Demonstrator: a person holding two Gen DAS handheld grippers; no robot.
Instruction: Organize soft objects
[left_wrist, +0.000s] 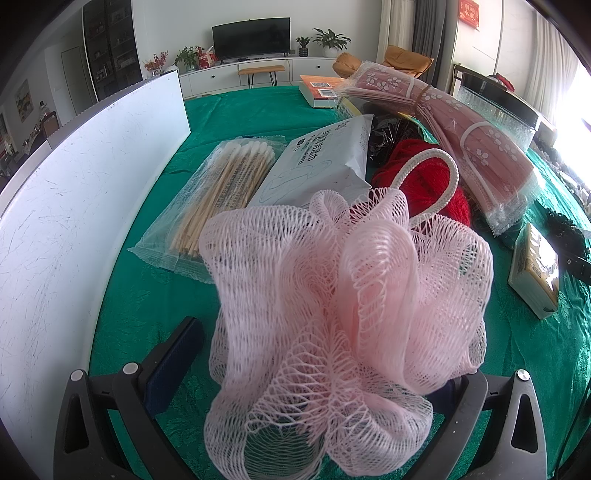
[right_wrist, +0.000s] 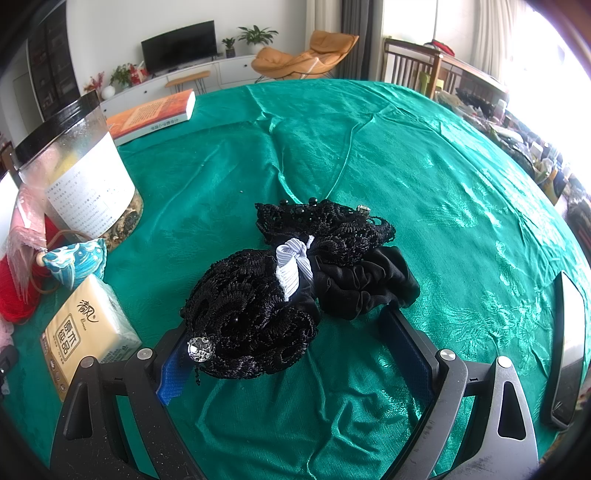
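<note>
In the left wrist view a pink mesh bath puff (left_wrist: 343, 317) with a white cord loop (left_wrist: 432, 177) sits between the wide-apart fingers (left_wrist: 173, 362) of my left gripper (left_wrist: 314, 369); the right finger is hidden behind the mesh. Red yarn (left_wrist: 421, 188) lies behind it. In the right wrist view a black lace hair piece with a rhinestone (right_wrist: 255, 310) and a black scrunchie (right_wrist: 365, 284) lie on the green tablecloth (right_wrist: 424, 166). My right gripper (right_wrist: 291, 350) is open around their near edge.
A white board (left_wrist: 74, 206) stands at the left. A cotton swab pack (left_wrist: 218, 192), a white wipes pack (left_wrist: 317, 162) and a pink packet bundle (left_wrist: 461, 136) lie behind the puff. A jar (right_wrist: 77, 170), a tissue pack (right_wrist: 85, 328), a book (right_wrist: 151, 118) and a phone (right_wrist: 569, 350) are there too.
</note>
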